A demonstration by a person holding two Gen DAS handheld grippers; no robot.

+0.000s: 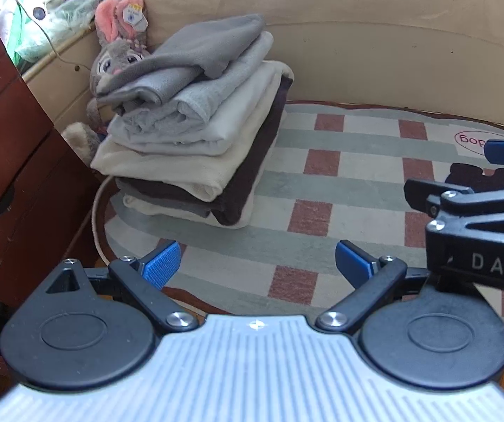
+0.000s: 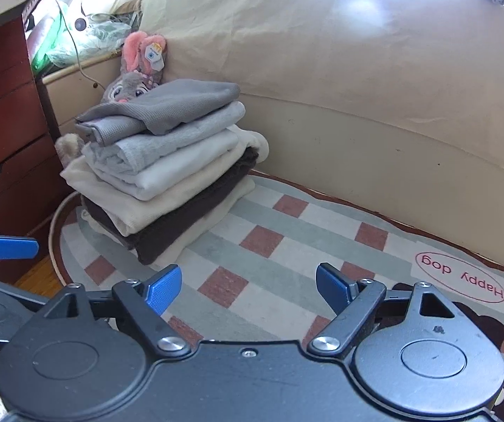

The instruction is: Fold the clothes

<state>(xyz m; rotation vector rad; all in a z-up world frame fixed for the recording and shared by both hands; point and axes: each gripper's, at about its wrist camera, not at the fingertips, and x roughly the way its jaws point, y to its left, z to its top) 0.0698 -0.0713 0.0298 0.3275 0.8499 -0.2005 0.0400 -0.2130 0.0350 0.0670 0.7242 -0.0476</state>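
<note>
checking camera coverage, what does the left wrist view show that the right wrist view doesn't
Only the left wrist view shows the right gripper from the side. Only the right wrist view shows the full "Happy dog" label, upside down on the mat; the left view cuts it off. It also shows the left gripper at its left edge. Both share the stack of folded clothes on the checked mat, the plush rabbit behind the stack, and open, empty grippers.

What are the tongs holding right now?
Nothing. The left tongs and right tongs are both open and empty above the rug; the folded clothes sit untouched.
</note>
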